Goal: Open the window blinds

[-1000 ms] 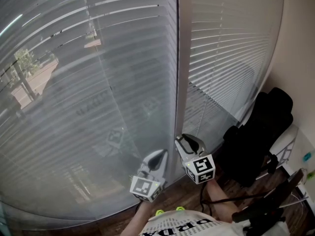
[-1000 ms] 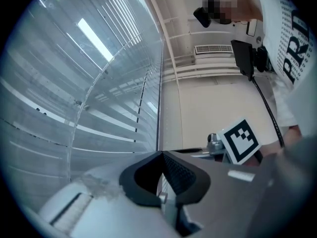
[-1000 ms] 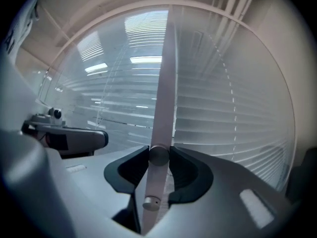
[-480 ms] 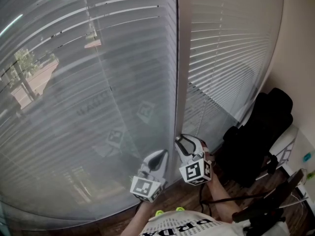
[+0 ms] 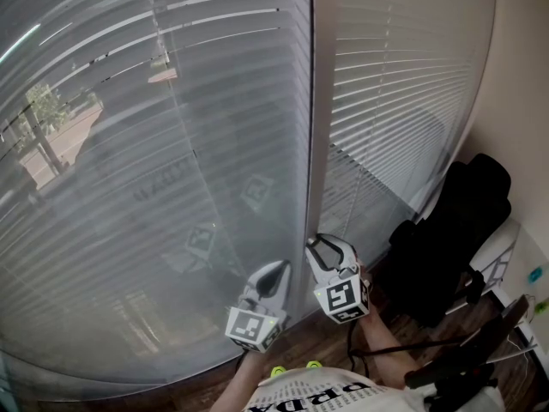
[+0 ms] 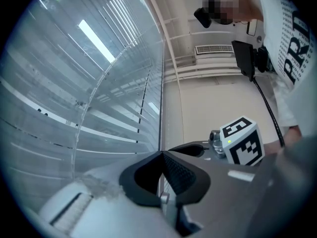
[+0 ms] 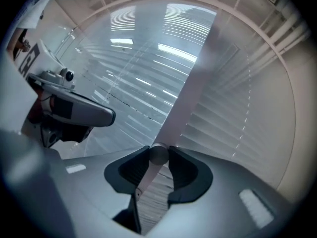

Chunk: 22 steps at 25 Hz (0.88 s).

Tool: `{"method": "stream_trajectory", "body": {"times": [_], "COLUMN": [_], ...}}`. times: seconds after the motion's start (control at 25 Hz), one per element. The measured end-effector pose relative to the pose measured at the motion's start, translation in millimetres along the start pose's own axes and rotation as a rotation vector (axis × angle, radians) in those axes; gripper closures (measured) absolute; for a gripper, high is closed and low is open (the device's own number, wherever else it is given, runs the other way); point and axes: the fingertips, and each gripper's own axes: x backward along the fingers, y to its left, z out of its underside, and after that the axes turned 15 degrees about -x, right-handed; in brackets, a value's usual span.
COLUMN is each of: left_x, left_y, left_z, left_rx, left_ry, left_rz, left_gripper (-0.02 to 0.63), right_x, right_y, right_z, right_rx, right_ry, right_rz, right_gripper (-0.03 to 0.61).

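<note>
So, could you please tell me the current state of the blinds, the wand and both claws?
left blind: lowered, slats tilted part open, outdoors shows through
right blind: lowered, slats look nearly shut
right claw: has just closed further, shut on the wand
wand: gripped by the right claw
left claw: shut, empty
</note>
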Motion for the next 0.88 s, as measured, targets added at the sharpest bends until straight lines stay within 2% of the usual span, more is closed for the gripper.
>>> {"method": "stream_trajectory", "body": {"times": [0.28, 0.6, 0.76, 0.88], "left_x": [1.4, 2.8, 3.4, 3.8], "left_y": [3.5, 5.0, 4.3, 2.8], "left_z": [-3.6, -5.4, -4.8, -2.7], "left_rx": [-0.005, -0.004, -0.005, -0.005], "left_ry": [0.0, -0.003, -0.003, -0.001], "left_rz": [0.002, -0.003, -0.001, 0.005], "left_gripper": [0.62, 0.62, 0.62, 0.62], "right_x": [1.3, 1.3, 1.2, 0.8], "right_y": [-3.9, -9.1, -11.2, -11.9], "right_z": [-6.5, -4.0, -3.8, -3.8], "right_rx": [-0.212, -0.383, -0.518, -0.543], "right_ry": [-0.039, -0.066, -0.079, -0.082], "right_rz": [-0.022, -0.033, -0.056, -0.058], "right_gripper": [0.446, 0.446, 0.446, 0.446]}}
